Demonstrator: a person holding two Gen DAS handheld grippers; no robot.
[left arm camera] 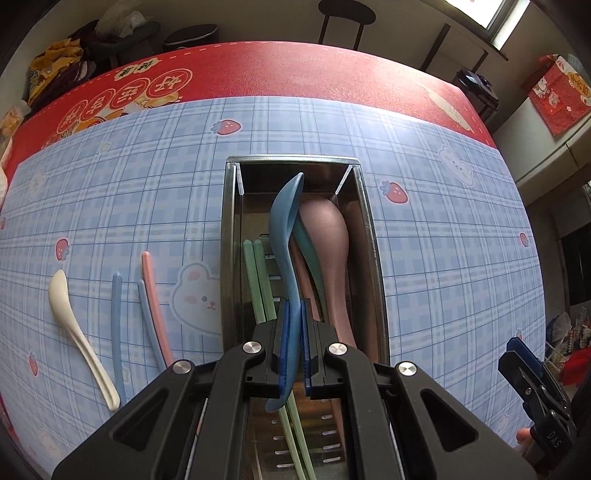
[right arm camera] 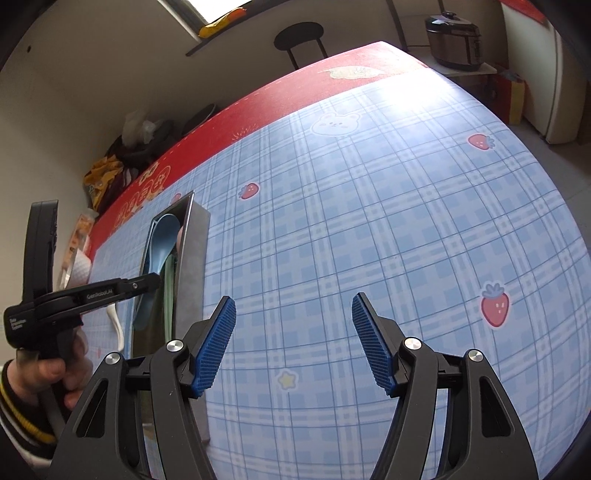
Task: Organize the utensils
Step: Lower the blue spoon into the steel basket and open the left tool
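Note:
My left gripper (left arm camera: 294, 317) is shut on the handle of a blue spoon (left arm camera: 286, 229), held over the steel utensil tray (left arm camera: 231, 221). Inside the tray lie a pink spoon (left arm camera: 328, 236), a teal spoon (left arm camera: 314, 258) and green chopsticks (left arm camera: 255, 273). Left of the tray on the cloth lie a white spoon (left arm camera: 74, 314), two blue chopsticks (left arm camera: 116, 325) and a pink chopstick (left arm camera: 155, 302). My right gripper (right arm camera: 293, 339) stands open over bare cloth to the right of the tray (right arm camera: 192, 266), with nothing between its fingers. The right wrist view also shows the left gripper (right arm camera: 147, 285) holding the blue spoon (right arm camera: 159, 243).
A blue checked mat (right arm camera: 369, 221) covers the table, with a red cloth (left arm camera: 295, 70) along the far edge. A stool (left arm camera: 345, 22), bags and a bin stand beyond the table. A rice cooker (right arm camera: 452, 38) sits on a shelf at the right. A hand (right arm camera: 55, 373) grips the left tool.

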